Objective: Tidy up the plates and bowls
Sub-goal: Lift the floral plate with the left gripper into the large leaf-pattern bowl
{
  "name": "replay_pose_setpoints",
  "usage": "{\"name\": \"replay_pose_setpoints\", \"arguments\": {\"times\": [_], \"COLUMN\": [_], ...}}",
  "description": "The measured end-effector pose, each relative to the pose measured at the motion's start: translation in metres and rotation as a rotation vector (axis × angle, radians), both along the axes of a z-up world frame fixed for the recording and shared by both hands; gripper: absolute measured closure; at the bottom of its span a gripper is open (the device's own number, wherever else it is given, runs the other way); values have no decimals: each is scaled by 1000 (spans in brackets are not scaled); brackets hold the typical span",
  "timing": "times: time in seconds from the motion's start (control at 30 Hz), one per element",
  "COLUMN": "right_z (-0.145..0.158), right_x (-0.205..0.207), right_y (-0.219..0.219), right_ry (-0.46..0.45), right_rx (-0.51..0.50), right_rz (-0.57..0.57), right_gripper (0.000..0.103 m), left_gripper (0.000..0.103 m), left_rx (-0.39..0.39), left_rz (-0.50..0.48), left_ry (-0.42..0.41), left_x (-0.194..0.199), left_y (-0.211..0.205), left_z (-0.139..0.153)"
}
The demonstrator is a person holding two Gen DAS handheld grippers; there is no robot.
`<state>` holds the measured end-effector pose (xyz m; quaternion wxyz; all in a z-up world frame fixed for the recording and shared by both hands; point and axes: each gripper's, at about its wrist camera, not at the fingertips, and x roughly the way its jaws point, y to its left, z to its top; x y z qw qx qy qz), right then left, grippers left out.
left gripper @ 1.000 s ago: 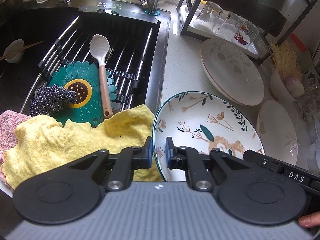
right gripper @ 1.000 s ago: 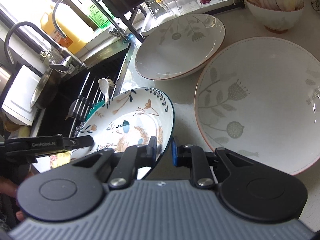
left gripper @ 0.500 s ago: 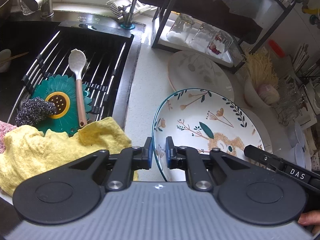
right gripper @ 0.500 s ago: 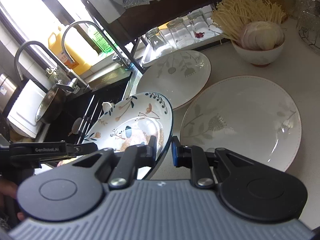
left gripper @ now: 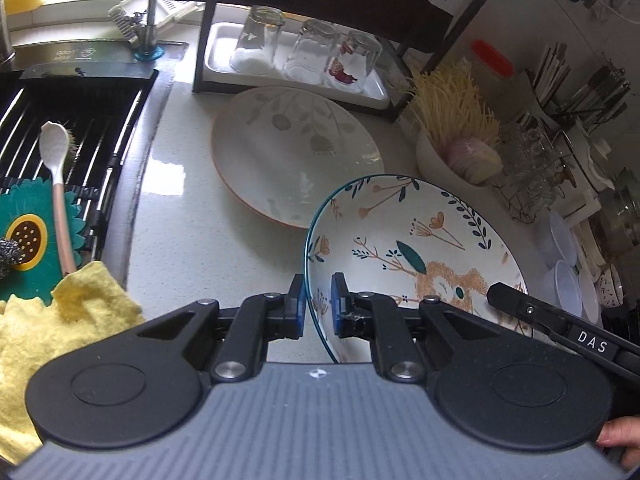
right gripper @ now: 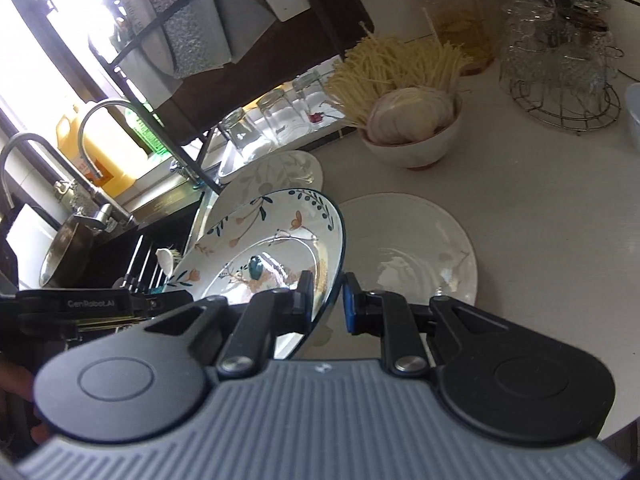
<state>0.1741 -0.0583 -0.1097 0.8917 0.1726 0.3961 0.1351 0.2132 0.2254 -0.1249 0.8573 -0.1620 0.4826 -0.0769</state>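
A floral bowl with a teal rim [left gripper: 416, 248] hangs above the counter, held at both sides. My left gripper [left gripper: 318, 306] is shut on its left rim. My right gripper [right gripper: 327, 300] is shut on its right rim, where the bowl [right gripper: 272, 248] shows tilted. A white leaf-pattern plate [left gripper: 296, 156] lies on the counter behind it, also in the right wrist view [right gripper: 280, 172]. A second white plate [right gripper: 412, 248] lies on the counter to the right, below the held bowl's edge.
A sink [left gripper: 80, 128] with a rack, a spoon [left gripper: 56, 184] and a yellow cloth [left gripper: 60, 320] is at the left. A dark shelf rack with upturned glasses [left gripper: 304, 56] stands at the back. A bowl of noodles [right gripper: 412, 124], a jar and a wire glass stand [right gripper: 560, 64] are at the right.
Both grippers have lifted the floral bowl and carried it right, away from the sink, over the counter toward the white plates. It now hides part of the right-hand plate.
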Motion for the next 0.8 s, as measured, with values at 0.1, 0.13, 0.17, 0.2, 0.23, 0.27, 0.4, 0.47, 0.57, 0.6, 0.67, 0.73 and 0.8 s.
{"name": "replay_pose_setpoints", "arguments": {"times": [0.1,0.13,0.17,0.2,0.23,0.27,0.4,0.47,0.57,0.6,0.67,0.73,0.8], "right_z": [-1,-2,-3,-4,-4,-4,-7,-10,-14,-15,-17,-18,-19], "right_x": [-3,-3,-3,-4,-5,-5,-9,-7,-8,-8,-8,-6,-3], "right_y": [-11,-15,-17,-20,-22,-24,-31,-32,-38,-40,-44,-44,-42], "right_ry": [-2,1,3,3,1,0,2,20,29,31,32,30,24], "right_rx": [-31,-34,-41,-50,-56,-62,-83,-93,-91,-88,-88,-113,-146], "right_rz": [-41,-53,-67,-78,-90,-101,-136,-156,-210,-226,-244,-251,-254], "right_gripper": [84,84,84,84,84,84,84,84,84,84,84,84,84], "left_gripper": [88,88,88,88,88,88,88,88,88,88,87,87,86], "left_rx": [1,-2,-3,-3,-3,-2,4,9,22,20,22,29,43], "left_rz": [-31,-39,-48,-59,-69,-81,-107,-100,-123,-126,-134,-149,-168], "left_ry": [8,14,17,19,22,24,40,62,74,79,85,87,86], "left_x": [10,13,16,18,21,23,30,34,41,43,45,45,46], "left_y": [-14,-18,-21,-24,-28,-31,-40,-46,-58,-60,-65,-70,-75], "left_z": [-4,-5,-6,-7,-8,-9,-13,-14,-16,-17,-20,-19,-19]}}
